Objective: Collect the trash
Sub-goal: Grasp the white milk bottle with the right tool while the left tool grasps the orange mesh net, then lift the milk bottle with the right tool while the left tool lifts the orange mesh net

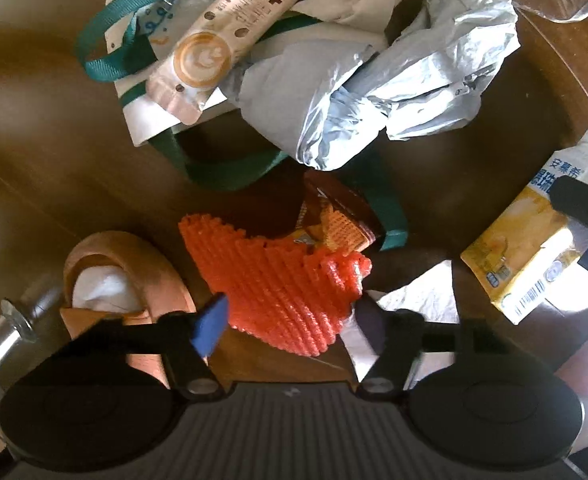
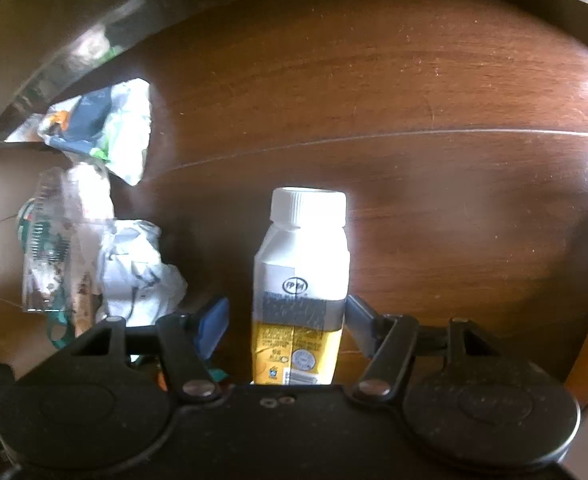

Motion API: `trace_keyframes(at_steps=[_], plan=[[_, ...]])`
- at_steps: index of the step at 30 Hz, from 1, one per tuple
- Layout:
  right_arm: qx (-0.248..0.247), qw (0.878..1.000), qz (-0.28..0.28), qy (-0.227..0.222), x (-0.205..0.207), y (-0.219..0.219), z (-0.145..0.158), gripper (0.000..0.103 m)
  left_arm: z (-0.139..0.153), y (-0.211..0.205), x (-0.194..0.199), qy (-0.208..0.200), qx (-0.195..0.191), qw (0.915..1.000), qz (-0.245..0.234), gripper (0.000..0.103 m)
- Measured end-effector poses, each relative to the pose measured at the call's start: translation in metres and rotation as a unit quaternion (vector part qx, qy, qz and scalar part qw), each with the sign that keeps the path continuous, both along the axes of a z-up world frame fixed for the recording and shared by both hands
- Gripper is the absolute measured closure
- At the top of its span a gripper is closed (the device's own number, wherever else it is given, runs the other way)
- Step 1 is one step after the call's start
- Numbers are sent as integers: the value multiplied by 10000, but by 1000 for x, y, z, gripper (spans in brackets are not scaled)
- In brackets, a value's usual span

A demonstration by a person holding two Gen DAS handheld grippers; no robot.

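An orange foam net lies on the brown table, and my left gripper is shut on it, the blue pad at its left edge and the dark pad at its right. A yellow and white drink bottle with a white cap stands between the fingers of my right gripper, which is open: a dark gap shows beside the blue pad. The left wrist view shows the same bottle at the right, with a black finger of the right gripper against it.
Behind the net lie a brown wafer wrapper, a crumpled grey plastic bag, a coffee sachet and a cloth bag with green straps. A wooden holder with tissue sits left. Clear plastic and wrappers lie left of the bottle.
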State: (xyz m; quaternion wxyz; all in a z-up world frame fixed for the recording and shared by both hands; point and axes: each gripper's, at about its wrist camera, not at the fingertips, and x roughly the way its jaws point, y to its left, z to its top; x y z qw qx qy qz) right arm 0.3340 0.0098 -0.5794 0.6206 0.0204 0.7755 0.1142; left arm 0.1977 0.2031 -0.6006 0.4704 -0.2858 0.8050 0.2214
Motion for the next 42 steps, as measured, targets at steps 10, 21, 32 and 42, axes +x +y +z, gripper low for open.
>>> trace_keyframes(at_steps=[10, 21, 32, 42], plan=[[-179, 9982, 512, -261, -3, 4, 12, 53, 22, 0, 8, -115, -28, 9999, -78, 90], [-152, 9940, 761, -767, -11, -16, 102, 54, 95, -5, 29, -481, 7, 9982, -369, 92], [473, 9827, 526, -1712, -49, -55, 255, 54, 240, -19, 30, -2020, 40, 9763, -779, 92], [833, 9477, 494, -3040, -99, -114, 405, 54, 396, -70, 31, -3775, 28, 9157, -1378, 92]])
